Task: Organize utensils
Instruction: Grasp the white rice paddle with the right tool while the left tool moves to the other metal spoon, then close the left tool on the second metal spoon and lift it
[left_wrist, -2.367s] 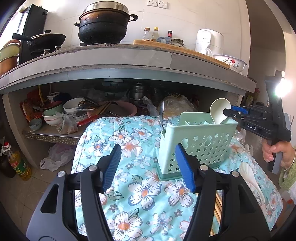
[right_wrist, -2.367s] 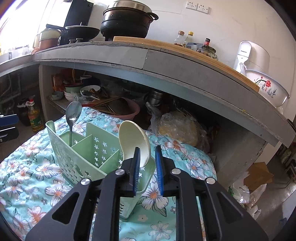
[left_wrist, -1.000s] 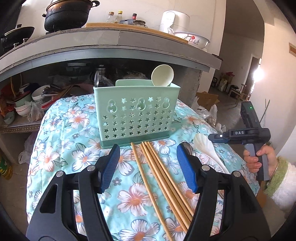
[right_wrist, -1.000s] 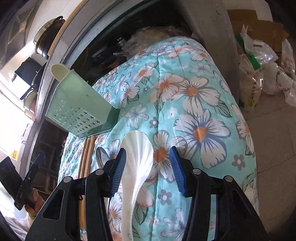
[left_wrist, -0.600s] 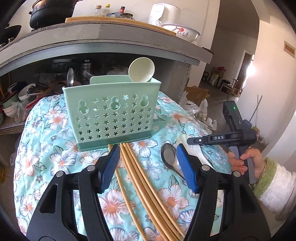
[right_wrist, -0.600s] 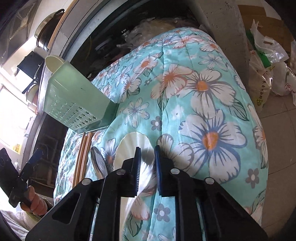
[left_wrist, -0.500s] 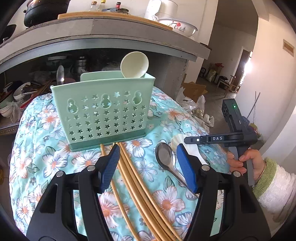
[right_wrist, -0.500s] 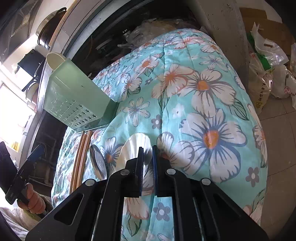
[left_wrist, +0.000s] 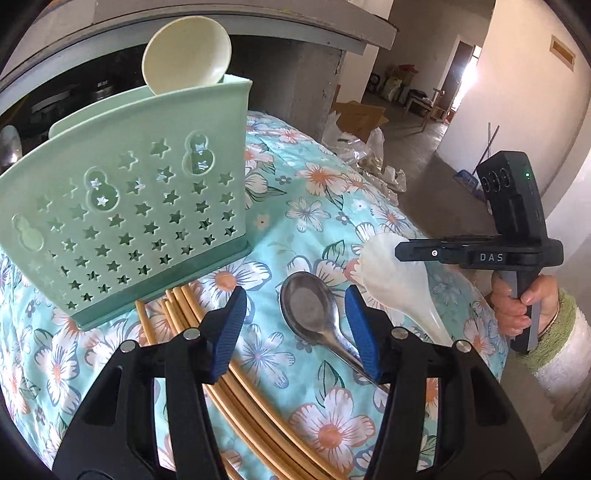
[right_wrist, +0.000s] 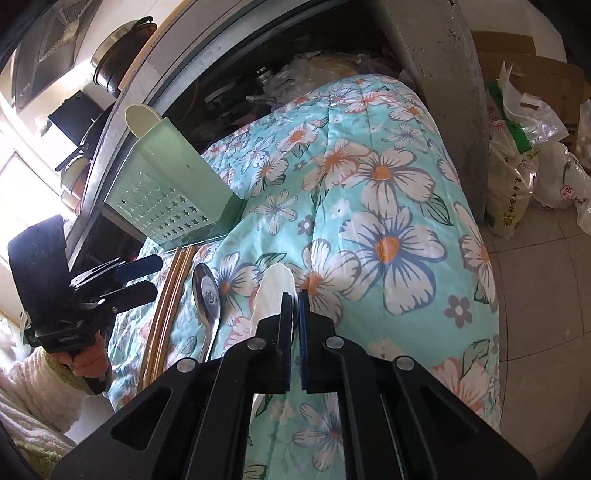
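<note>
White ladle (right_wrist: 275, 295) is pinched in right gripper (right_wrist: 294, 325). Left gripper (left_wrist: 295, 325), half-open and just narrowing, is straddling the metal spoon (left_wrist: 314, 314), whose handle runs back under the right-hand pad; the green caddy (left_wrist: 129, 206) is ahead-left.

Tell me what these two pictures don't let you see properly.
- Inside of the green caddy: both views, its own walls hide the compartments.
- Metal spoon handle: left view, hidden behind the left gripper.
- White spoon handle: right view, the right gripper covers it.
- Chopsticks: ends cut off behind grippers, both views.
</note>
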